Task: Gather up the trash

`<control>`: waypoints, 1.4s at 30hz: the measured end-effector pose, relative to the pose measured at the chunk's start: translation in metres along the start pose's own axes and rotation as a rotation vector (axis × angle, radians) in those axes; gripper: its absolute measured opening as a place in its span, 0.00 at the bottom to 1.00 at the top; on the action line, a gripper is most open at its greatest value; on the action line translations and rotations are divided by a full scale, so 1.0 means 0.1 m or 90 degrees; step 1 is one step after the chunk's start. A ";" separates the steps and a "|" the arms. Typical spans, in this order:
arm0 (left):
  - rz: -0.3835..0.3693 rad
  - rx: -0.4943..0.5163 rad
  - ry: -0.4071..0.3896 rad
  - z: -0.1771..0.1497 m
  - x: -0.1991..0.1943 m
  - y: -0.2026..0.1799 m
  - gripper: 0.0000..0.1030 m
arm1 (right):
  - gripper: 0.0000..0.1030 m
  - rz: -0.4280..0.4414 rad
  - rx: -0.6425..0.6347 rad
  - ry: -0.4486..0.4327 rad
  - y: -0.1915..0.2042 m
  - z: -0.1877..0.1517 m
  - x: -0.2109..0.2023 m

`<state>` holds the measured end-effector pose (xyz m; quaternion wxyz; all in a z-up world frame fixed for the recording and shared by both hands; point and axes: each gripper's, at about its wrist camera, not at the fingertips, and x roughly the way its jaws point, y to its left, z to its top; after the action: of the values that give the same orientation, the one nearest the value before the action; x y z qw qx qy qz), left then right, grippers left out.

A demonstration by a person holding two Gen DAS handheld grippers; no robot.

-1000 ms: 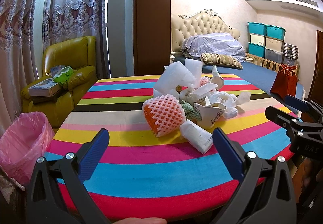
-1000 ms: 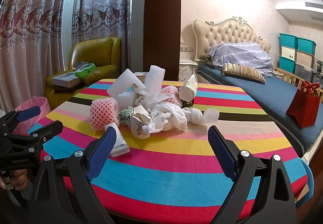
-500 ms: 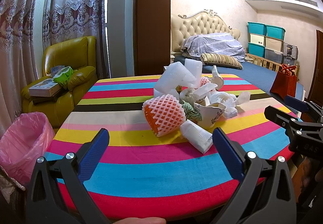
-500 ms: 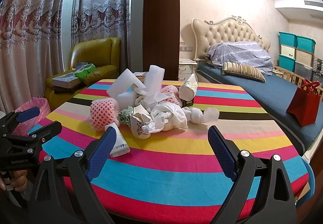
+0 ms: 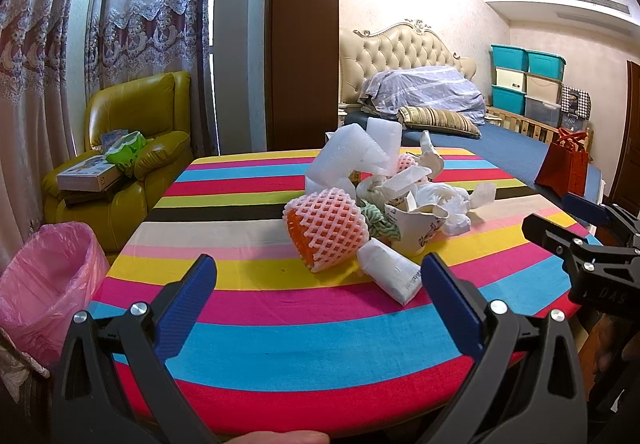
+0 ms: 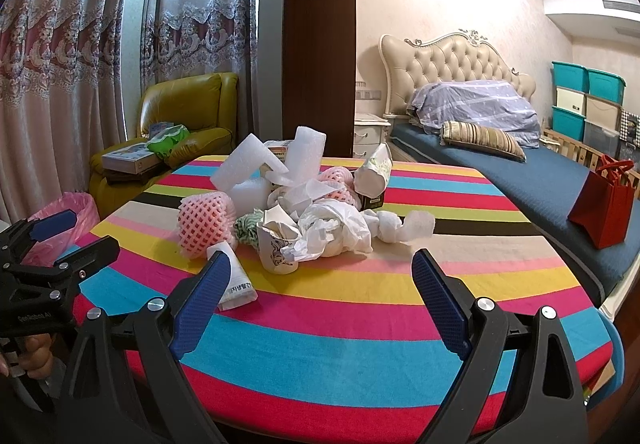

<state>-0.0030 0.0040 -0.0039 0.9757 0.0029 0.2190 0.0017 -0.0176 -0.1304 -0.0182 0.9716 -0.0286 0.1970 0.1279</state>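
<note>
While both grippers hang short of the table's near edge with nothing between their fingers, the left gripper (image 5: 318, 298) and the right gripper (image 6: 320, 300) each have their jaws spread wide apart, so the step in hand looks like the first reach. Nearest on the striped table (image 5: 280, 348) lies a small white packet (image 5: 390, 276), just beside a pink foam net (image 5: 326, 230) near the middle; I would take that packet first, closing across its narrow side. Behind it a crumpled paper cup (image 6: 276, 244) touches a white plastic bag (image 6: 336, 228) in the heap, with foam sheets (image 6: 256, 164) toward the far edge. The pink-lined bin (image 5: 44, 284) stands off the table's left edge, likely the left gripper's drop.
</note>
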 end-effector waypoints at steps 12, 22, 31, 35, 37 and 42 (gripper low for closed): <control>-0.001 0.001 0.000 0.00 0.00 0.00 0.96 | 0.84 -0.001 0.001 0.001 0.01 -0.02 0.01; -0.012 -0.010 0.011 -0.03 0.03 0.04 0.96 | 0.84 -0.007 0.012 0.018 -0.01 -0.08 0.08; 0.003 -0.078 0.058 -0.10 0.18 0.26 0.96 | 0.84 0.000 0.026 0.062 -0.06 -0.16 0.32; 0.033 -0.125 0.094 -0.17 0.29 0.45 0.96 | 0.84 0.013 0.030 0.089 -0.03 -0.19 0.51; 0.042 -0.147 0.107 -0.20 0.34 0.56 0.96 | 0.84 0.025 0.033 0.101 0.00 -0.19 0.61; 0.072 -0.137 0.117 -0.22 0.47 0.79 0.96 | 0.84 0.064 0.037 0.145 0.17 -0.17 0.92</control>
<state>0.0297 0.0833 -0.0437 0.9446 -0.0898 0.3051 0.0804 0.0534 -0.0940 -0.0700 0.9356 -0.0051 0.3109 0.1670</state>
